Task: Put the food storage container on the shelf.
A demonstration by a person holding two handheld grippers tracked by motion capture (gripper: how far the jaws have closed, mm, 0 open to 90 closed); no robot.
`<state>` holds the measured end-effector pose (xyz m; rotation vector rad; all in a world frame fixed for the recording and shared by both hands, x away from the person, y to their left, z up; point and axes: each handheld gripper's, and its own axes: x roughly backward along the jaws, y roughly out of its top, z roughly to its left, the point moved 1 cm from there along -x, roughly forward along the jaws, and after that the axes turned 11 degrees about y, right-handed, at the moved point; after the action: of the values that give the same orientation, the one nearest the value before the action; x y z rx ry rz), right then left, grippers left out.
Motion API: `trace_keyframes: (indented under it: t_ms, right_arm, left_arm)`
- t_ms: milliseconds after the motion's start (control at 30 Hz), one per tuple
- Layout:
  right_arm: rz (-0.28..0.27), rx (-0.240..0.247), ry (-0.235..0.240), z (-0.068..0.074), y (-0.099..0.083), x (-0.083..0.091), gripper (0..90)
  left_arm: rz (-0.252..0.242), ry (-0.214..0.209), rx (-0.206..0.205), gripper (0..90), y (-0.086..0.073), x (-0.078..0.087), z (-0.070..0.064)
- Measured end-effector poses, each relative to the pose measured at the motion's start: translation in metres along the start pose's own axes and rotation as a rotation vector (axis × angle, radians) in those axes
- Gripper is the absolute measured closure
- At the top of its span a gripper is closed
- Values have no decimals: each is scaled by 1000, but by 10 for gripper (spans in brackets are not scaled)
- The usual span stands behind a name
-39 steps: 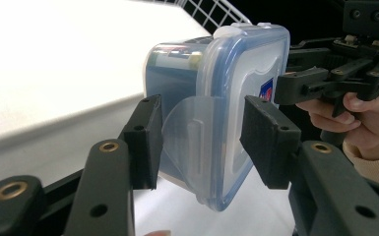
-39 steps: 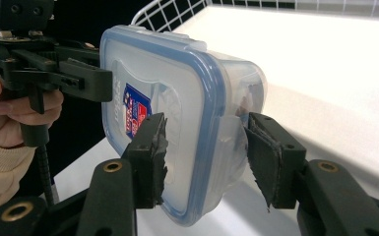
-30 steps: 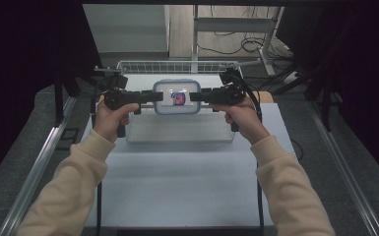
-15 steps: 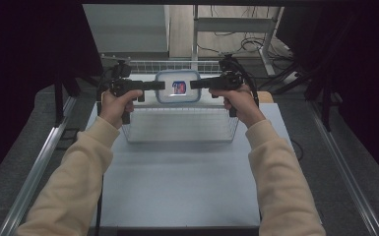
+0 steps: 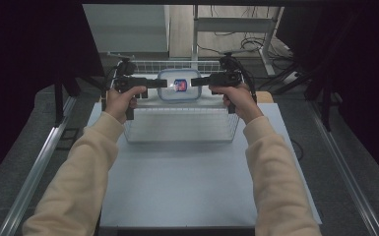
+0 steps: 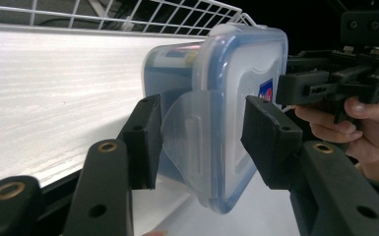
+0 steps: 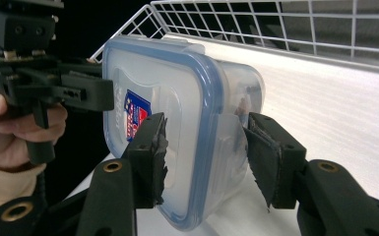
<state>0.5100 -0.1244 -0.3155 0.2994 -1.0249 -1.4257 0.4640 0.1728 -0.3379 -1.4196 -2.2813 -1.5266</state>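
A clear plastic food container [image 5: 179, 84] with a blue-rimmed lid and a red and blue sticker hangs in the air, tipped on its side, over the far part of a white wire basket [image 5: 177, 140]. My left gripper [image 5: 163, 83] is shut on its left side latch and my right gripper [image 5: 195, 81] on its right side latch. In the left gripper view my jaws [image 6: 204, 140] clamp the container [image 6: 236, 98] across lid and body. The right gripper view shows the same hold [image 7: 209, 155] on the container [image 7: 177, 113], with basket wire [image 7: 275, 24] behind.
The basket stands at the far end of a white tabletop [image 5: 187, 182]. Metal rails [image 5: 44, 157] run along both sides of the table. Cables [image 5: 256, 44] and a desk frame lie on the floor beyond the basket.
Both grippers, still clamped on the container, have carried it up and away from the person, from over the basket's middle toward its far rim.
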Motion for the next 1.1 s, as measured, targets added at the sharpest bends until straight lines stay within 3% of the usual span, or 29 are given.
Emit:
trace_keyframes:
  t_ms: [167, 767, 1100]
  right_arm:
    - [-14, -61, 12, -7, 3, -2, 506]
    - [-102, -309, 30, -31, 5, -12, 493]
    - [-140, -340, 24, -33, 2, -14, 485]
  left_arm:
    - [20, 8, 32, 493, 4, -5, 3]
    - [61, -64, 198, 466, 12, -22, 29]
    - [49, -78, 216, 456, 12, -26, 33]
